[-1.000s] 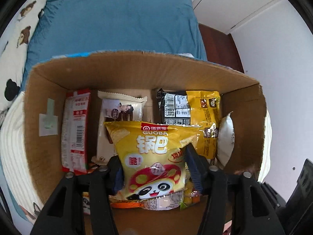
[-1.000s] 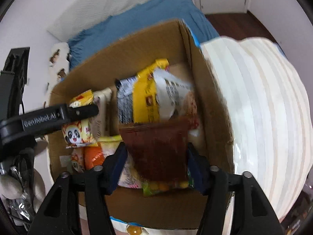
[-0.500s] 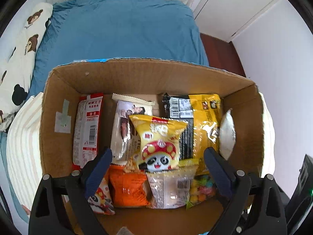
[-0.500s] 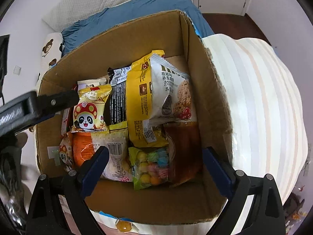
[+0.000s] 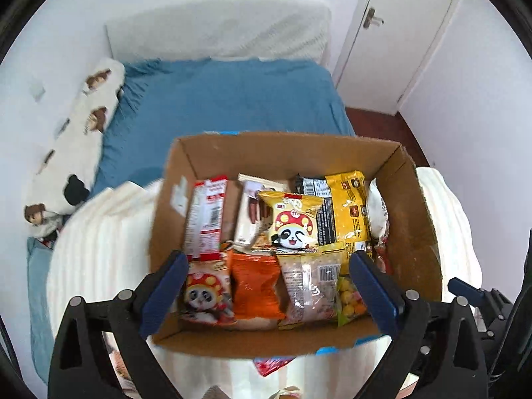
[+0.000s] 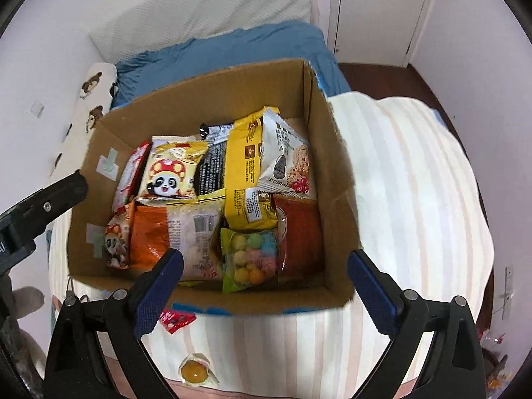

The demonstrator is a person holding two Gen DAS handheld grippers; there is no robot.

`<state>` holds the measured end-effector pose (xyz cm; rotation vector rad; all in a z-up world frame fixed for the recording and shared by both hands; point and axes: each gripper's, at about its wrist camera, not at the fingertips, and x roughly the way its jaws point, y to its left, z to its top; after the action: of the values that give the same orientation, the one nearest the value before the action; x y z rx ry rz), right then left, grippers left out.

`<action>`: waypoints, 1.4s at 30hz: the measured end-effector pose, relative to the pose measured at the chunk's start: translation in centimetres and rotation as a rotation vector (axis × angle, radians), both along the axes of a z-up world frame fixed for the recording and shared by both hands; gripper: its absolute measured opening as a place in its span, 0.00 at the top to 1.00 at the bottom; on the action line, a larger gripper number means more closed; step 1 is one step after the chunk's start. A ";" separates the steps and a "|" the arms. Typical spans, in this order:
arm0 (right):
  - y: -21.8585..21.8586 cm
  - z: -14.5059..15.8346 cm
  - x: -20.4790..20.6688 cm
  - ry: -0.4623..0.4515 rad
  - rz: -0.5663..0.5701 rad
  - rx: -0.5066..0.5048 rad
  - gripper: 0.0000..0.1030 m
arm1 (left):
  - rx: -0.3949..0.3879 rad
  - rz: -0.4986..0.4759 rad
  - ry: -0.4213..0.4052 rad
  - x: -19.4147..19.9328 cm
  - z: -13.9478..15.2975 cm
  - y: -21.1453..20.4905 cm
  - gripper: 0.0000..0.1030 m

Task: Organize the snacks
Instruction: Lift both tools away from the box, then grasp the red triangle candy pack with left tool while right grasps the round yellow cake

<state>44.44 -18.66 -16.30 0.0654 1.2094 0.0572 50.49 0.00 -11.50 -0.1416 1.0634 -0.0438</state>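
Note:
A cardboard box [image 5: 419,232] [image 6: 335,179] sits on a striped cream blanket and holds several snack packs. The yellow panda pack [image 5: 292,221] [image 6: 169,174] lies on top in the middle. A dark red pack [image 6: 299,232] lies at the box's right side, beside a candy-ball bag [image 6: 252,256]. My left gripper [image 5: 266,286] is open and empty, above the box's near edge. My right gripper [image 6: 264,286] is open and empty, also above the near edge.
A small red snack pack [image 6: 174,321] and a yellow jelly cup [image 6: 194,370] lie on the striped blanket [image 6: 415,199] in front of the box. A blue bedsheet [image 5: 216,99] and bear-print pillow [image 5: 76,146] lie behind. A white door [image 5: 399,40] stands at back right.
Both grippers opened, letting go of the yellow panda pack and the dark red pack into the box, then drew back and up from it.

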 end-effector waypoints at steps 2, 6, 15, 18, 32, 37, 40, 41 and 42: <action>-0.1 1.2 -1.2 -0.028 0.000 0.004 0.02 | 0.000 0.001 -0.031 -1.4 1.0 0.2 0.04; 0.0 3.8 -3.6 -0.107 0.011 -0.009 0.02 | 0.045 0.004 -0.104 -4.5 3.0 0.1 0.04; 0.0 7.6 -8.8 -0.189 0.022 0.024 0.02 | 0.050 0.025 -0.172 -10.1 4.9 0.3 0.04; -0.2 7.8 -10.0 -0.195 0.020 0.042 0.02 | 0.036 0.040 -0.176 -11.4 5.0 0.6 0.04; 3.8 -7.9 -15.5 0.171 0.059 0.242 0.02 | 0.216 0.144 0.071 -18.6 -8.4 3.9 0.04; 6.2 -12.8 -16.0 0.232 0.045 0.223 0.15 | 0.254 0.197 0.187 -19.8 -13.9 5.3 0.04; 7.2 -15.1 -15.7 0.255 0.017 0.233 0.20 | 0.264 0.222 0.223 -20.1 -15.3 5.9 0.04; 7.4 -15.8 -15.6 0.264 0.010 0.245 0.20 | 0.263 0.227 0.234 -20.1 -15.5 6.0 0.04; 7.9 -16.3 -15.6 0.254 0.011 0.231 0.21 | 0.260 0.234 0.244 -20.1 -15.8 6.2 0.04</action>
<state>28.86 -10.78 -32.63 0.2749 1.4528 0.2029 30.37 6.24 -27.26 -0.0355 1.2790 0.3287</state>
